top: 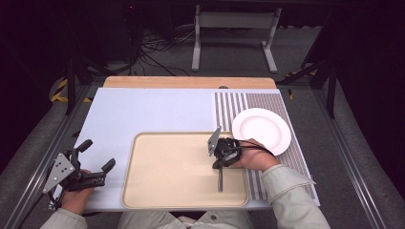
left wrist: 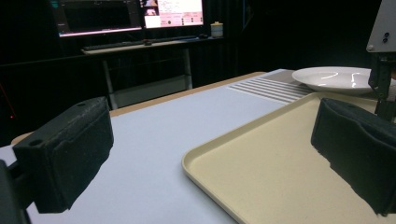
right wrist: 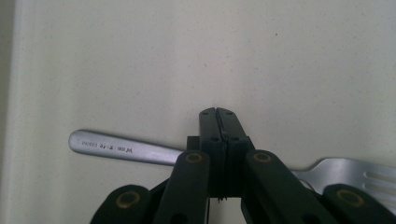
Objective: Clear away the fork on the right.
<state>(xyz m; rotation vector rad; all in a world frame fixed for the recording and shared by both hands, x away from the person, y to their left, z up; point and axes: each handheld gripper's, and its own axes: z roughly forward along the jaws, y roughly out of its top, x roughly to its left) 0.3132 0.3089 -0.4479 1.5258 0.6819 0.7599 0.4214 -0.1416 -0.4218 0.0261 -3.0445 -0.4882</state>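
A metal fork (top: 220,181) lies level across my right gripper's jaws, over the right part of a beige tray (top: 157,167). In the right gripper view the fork's handle (right wrist: 112,148) sticks out to the left and its tines to the right, with the tray's bare bottom behind. My right gripper (top: 220,165) (right wrist: 218,116) is shut on the fork. My left gripper (top: 98,153) (left wrist: 212,154) rests on the table just left of the tray (left wrist: 261,186), open, with nothing between its pads (left wrist: 70,154).
A white plate (top: 261,130) (left wrist: 334,77) sits on a striped mat (top: 229,107) right of the tray's far corner. A pale blue sheet (top: 143,109) covers the table. Beyond the far edge stand a desk frame and cables.
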